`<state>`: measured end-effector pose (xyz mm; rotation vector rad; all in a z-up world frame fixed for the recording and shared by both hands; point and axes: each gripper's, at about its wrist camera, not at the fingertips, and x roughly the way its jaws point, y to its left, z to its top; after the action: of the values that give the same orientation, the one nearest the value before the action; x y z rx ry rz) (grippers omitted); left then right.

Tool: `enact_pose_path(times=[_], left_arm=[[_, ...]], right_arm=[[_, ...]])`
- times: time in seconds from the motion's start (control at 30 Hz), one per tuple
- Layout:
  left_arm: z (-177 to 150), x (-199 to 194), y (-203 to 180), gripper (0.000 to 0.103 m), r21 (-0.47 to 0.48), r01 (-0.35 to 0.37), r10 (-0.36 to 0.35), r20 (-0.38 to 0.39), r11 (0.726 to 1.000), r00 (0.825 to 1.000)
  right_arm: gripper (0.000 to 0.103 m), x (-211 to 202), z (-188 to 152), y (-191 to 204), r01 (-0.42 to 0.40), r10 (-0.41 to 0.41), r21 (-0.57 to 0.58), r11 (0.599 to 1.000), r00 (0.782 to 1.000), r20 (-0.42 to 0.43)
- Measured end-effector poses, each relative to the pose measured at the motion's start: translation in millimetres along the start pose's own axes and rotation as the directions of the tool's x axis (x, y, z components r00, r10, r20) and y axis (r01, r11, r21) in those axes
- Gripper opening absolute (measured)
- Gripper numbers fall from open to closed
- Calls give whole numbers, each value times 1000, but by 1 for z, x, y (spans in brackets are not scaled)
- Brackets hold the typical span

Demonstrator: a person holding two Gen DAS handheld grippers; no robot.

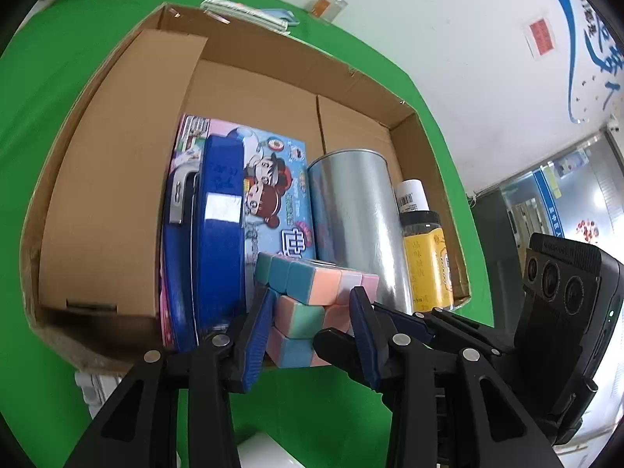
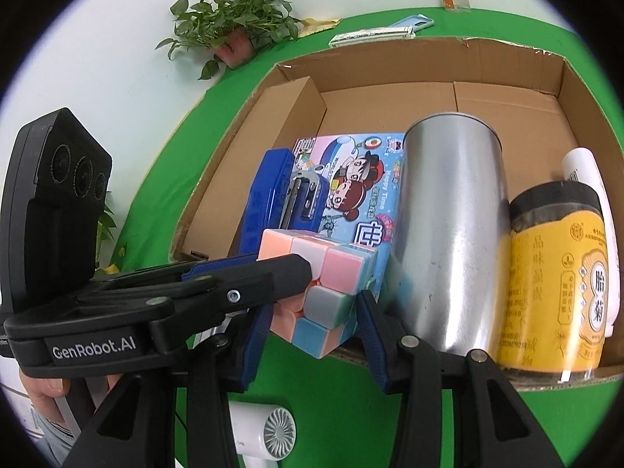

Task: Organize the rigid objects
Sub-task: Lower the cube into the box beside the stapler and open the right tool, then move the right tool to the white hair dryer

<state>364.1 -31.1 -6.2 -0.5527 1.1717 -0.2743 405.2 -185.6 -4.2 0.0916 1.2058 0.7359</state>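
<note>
Both grippers clamp one pastel puzzle cube [image 1: 312,304]: the left gripper [image 1: 312,312] and the right gripper [image 2: 312,312] pinch different layers, probably to steady it over the cardboard box's [image 1: 117,179] near edge, the silver canister [image 1: 355,218] just beyond.

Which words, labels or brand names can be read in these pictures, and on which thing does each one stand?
"GenRobot.AI": on the black left claw, seen from the right wrist.
"Happy Time": on the light-blue cartoon box.
"胎菊": on the yellow-labelled jar with a dark lid.
Too small or blurred: the white bottle's barcode label, the red wall notice, the blue wall lettering.
</note>
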Motion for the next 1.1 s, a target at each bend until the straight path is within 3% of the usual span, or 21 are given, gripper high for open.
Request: enact_pose_path(times=[0.27, 0.37, 0.43, 0.53, 0.57, 0.6, 0.63, 0.67, 0.77, 0.8, 0.9, 1.1], left_arm=[[-3, 0, 2, 37, -55, 14, -14, -4, 998, 1000], [-5, -2, -3, 38, -31, 21, -21, -7, 999, 1000], [-7, -5, -5, 42, -12, 35, -35, -5, 999, 999], [-14, -18, -19, 44, 84, -37, 28, 96, 996, 995], [-19, -25, -25, 51, 120, -64, 46, 148, 991, 988], [-26, -34, -31, 70, 157, -80, 48, 201, 984, 978], [-35, -45, -36, 81, 186, -103, 52, 262, 977, 964], [-43, -51, -40, 98, 202, -123, 56, 308, 972, 950], [-83, -78, -53, 103, 249, -241, 92, 492, 938, 866], [-98, -83, -55, 103, 262, -279, 111, 514, 924, 851], [-122, -85, -52, 103, 243, -311, 150, 514, 919, 844], [-164, -87, -33, 103, 174, -314, 199, 477, 933, 856]], right_arm=[[46, 0, 0, -2, 5, -5, 22, 1000, 1000, -9], [55, -10, -7, 4, 53, -52, -23, 998, 998, 34], [82, -21, -17, 12, 114, -108, -63, 991, 989, 97], [89, -44, -46, 23, 220, -194, -80, 972, 949, 249], [91, -47, -55, 25, 241, -211, -81, 967, 938, 274], [97, -50, -65, 27, 267, -231, -80, 960, 924, 304], [103, -53, -75, 29, 288, -247, -81, 954, 911, 330], [103, -55, -88, 32, 309, -260, -87, 947, 898, 356], [103, -56, -111, 36, 328, -269, -106, 939, 890, 369], [103, -57, -118, 37, 331, -269, -109, 937, 886, 376], [103, -60, -133, 38, 324, -260, -104, 940, 880, 397], [103, -68, -155, 44, 306, -228, -130, 943, 880, 418]])
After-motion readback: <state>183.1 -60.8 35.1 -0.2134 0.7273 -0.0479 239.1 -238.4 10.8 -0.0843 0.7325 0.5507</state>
